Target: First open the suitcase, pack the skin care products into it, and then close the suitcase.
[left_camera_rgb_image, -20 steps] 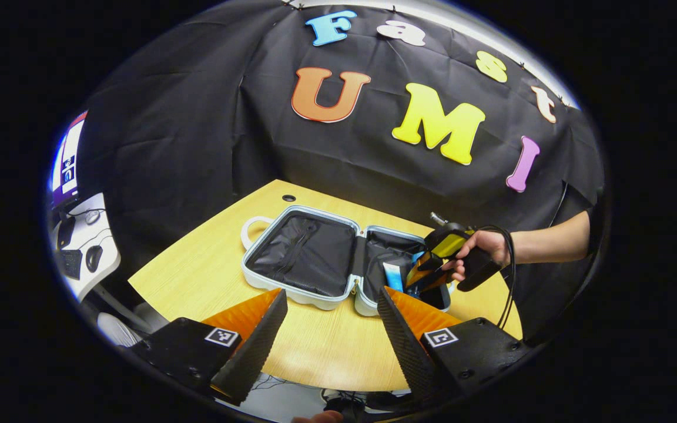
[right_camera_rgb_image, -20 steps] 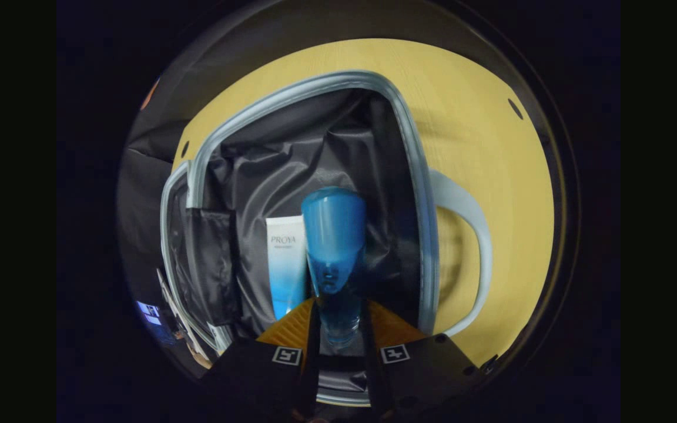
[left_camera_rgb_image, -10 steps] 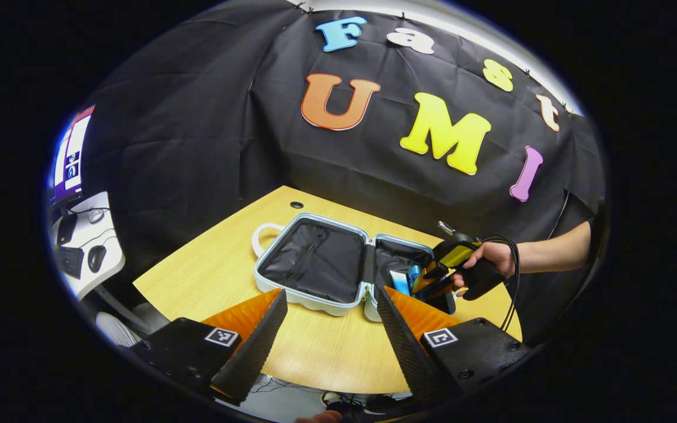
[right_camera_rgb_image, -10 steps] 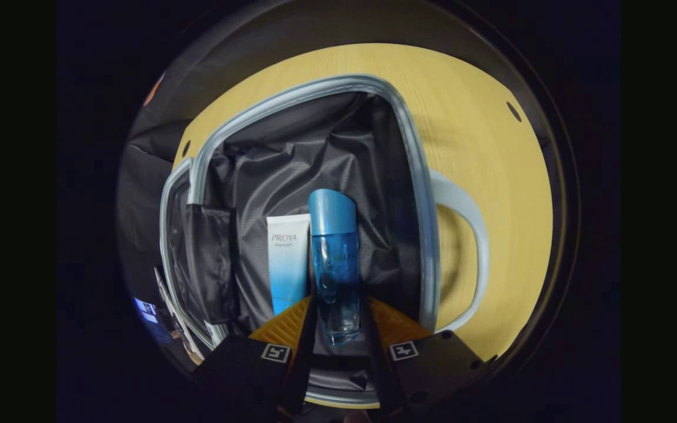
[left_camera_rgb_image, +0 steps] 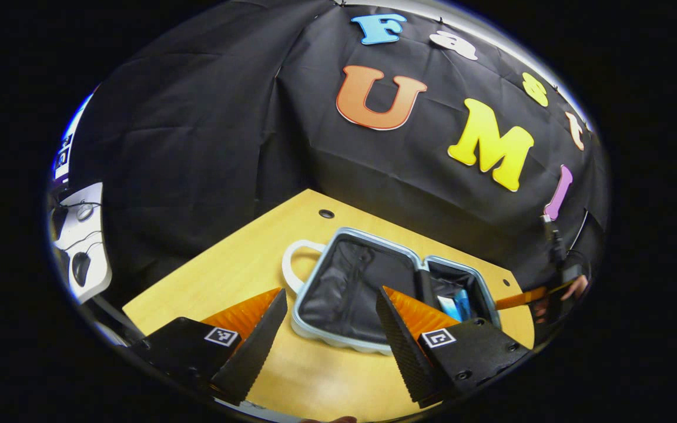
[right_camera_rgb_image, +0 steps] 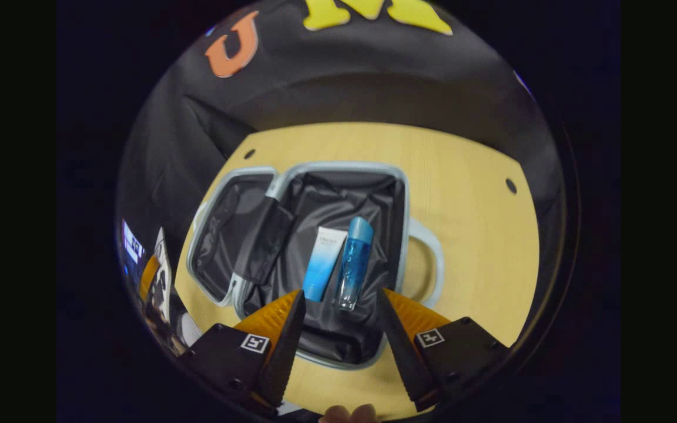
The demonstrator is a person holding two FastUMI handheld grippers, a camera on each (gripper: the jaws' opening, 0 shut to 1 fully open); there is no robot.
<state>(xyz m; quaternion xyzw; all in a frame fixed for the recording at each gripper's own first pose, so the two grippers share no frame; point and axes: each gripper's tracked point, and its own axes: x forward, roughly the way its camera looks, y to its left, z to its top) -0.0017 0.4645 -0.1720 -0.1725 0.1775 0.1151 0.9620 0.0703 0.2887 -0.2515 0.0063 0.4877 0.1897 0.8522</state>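
Suitcase [right_camera_rgb_image: 404, 194] lying fully open on the wooden desk [right_camera_rgb_image: 479, 235], its two halves spread flat and its lined interior facing up; one carrying handle [right_camera_rgb_image: 432, 258] projects toward the desk's right edge in the right gripper view. Two skin care products rest side by side, touching or nearly so, on the lining of the half nearer the right gripper: a white-to-blue tube [right_camera_rgb_image: 324, 263] and, just to its right, a blue bottle [right_camera_rgb_image: 355, 263] with a blue cap. The other half [left_camera_rgb_image: 344, 288], seen in the left gripper view toward the desk's near edge, holds nothing visible beyond its lining and a zipped pocket. Right gripper [right_camera_rgb_image: 338, 314]: fingers spread wide, gripping nothing, held above the near rim of the case and clear of both products. Left gripper [left_camera_rgb_image: 331, 317]: likewise spread wide and carrying nothing, poised over the near rim of the unfilled half. At the far right of the left gripper view a hand [left_camera_rgb_image: 576, 288] is partly visible, though the strong distortion there makes its grip hard to read. Judged stage: opening is done and both visible products are packed; whether more products wait off the desk cannot be told. What remains is to fold one half over the other and close the case.
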